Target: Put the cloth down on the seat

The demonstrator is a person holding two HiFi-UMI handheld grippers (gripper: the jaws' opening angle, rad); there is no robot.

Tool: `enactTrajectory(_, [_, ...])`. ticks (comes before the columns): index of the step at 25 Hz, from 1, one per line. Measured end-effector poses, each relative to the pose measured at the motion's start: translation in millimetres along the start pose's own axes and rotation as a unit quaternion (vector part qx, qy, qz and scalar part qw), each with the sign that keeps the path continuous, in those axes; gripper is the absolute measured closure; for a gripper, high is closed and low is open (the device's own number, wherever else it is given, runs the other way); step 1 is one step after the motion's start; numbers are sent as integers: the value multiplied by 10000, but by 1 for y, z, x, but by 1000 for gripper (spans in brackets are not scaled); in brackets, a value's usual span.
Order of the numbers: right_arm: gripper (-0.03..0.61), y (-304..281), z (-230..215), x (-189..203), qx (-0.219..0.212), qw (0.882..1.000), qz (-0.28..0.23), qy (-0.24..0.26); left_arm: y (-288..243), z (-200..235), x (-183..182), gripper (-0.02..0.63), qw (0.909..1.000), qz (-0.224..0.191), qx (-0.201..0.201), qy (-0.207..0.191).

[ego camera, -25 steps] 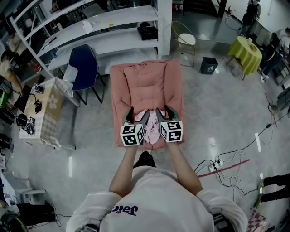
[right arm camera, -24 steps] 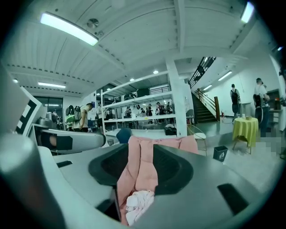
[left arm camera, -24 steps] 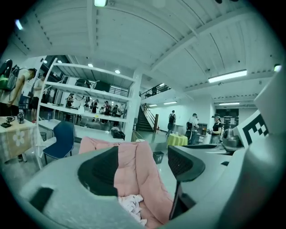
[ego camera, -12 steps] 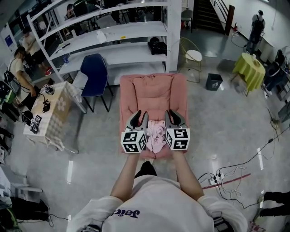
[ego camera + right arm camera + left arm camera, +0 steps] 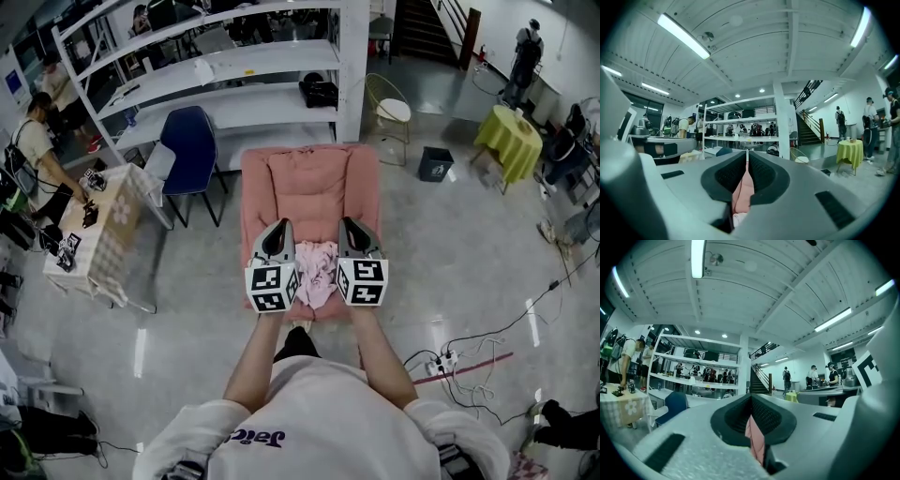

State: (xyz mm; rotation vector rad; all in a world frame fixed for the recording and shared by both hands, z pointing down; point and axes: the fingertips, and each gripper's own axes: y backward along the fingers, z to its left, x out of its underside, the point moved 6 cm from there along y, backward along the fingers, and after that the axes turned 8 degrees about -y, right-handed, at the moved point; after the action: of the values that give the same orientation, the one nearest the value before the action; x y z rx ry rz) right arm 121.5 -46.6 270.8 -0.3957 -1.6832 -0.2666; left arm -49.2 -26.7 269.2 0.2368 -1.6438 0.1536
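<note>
A pink padded seat stands on the floor straight ahead in the head view. Over its front edge, a light pink patterned cloth hangs stretched between my two grippers. My left gripper has just been closing, and its jaws now pinch the cloth's left edge; a pink fold of cloth shows between its pads. My right gripper has closed the same way on the right edge, and a fold of cloth is wedged between its pads. Both grippers point level, side by side.
A blue chair and white shelving stand behind the seat to the left. A small table with a patterned cover is at far left, with people near it. To the right are a wire chair, a dark bin, a yellow-draped table and floor cables.
Both grippers have closed on the cloth and risen with it off the front of the seat. The cloth now hangs between them instead of lying bunched.
</note>
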Motion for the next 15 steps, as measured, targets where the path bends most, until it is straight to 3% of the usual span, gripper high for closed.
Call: enactTrajectory(15, [551, 23, -10, 2, 92, 9996, -217, -145, 12, -11, -3, 598, 9995, -169, -188, -187])
